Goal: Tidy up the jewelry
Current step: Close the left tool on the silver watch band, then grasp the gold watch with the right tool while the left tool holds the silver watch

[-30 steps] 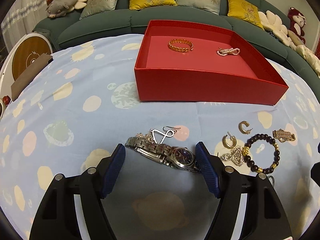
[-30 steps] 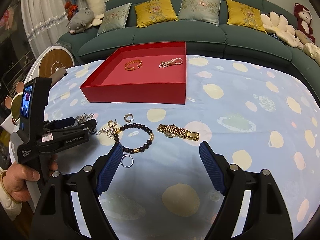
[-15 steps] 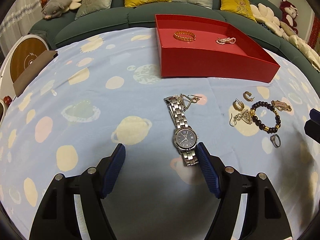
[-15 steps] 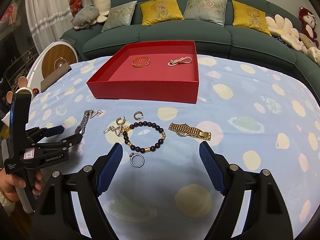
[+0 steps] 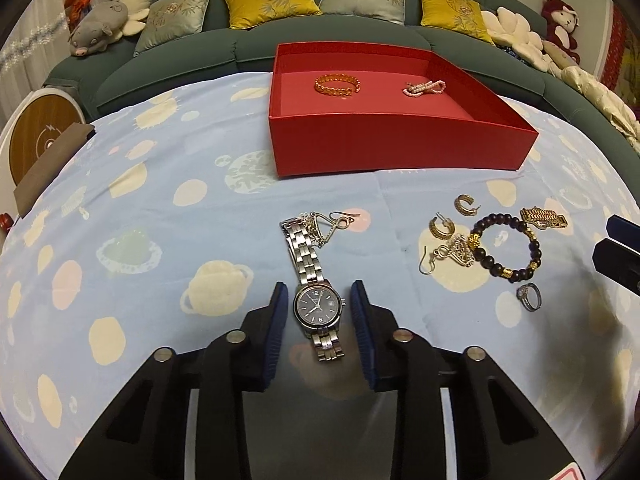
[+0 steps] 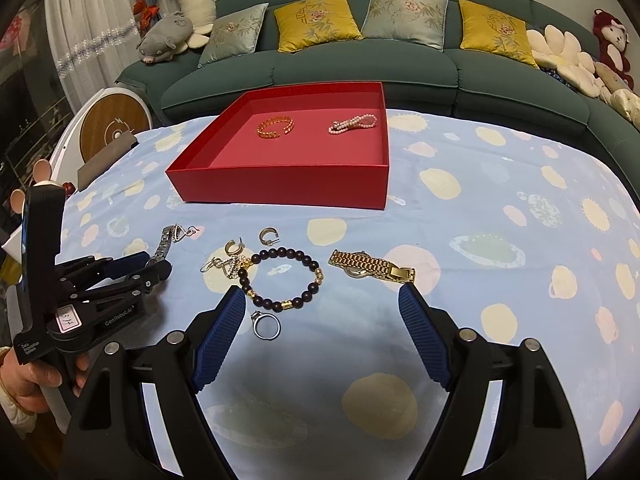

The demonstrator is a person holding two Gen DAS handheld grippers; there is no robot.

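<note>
Clearly, left hand-held gripper (image 6: 154, 265) reads "GenRoboAI".

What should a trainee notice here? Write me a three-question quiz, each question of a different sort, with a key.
1. True or false: the red box already holds two pieces of jewelry.
2. What lies between the pads of the left tongs?
A. the silver watch
B. the ring
C. the bead bracelet
3. Fill in: the tongs open wider, with nothing between the pads, are the ____ tongs.

Key: 1 true; 2 A; 3 right.
</note>
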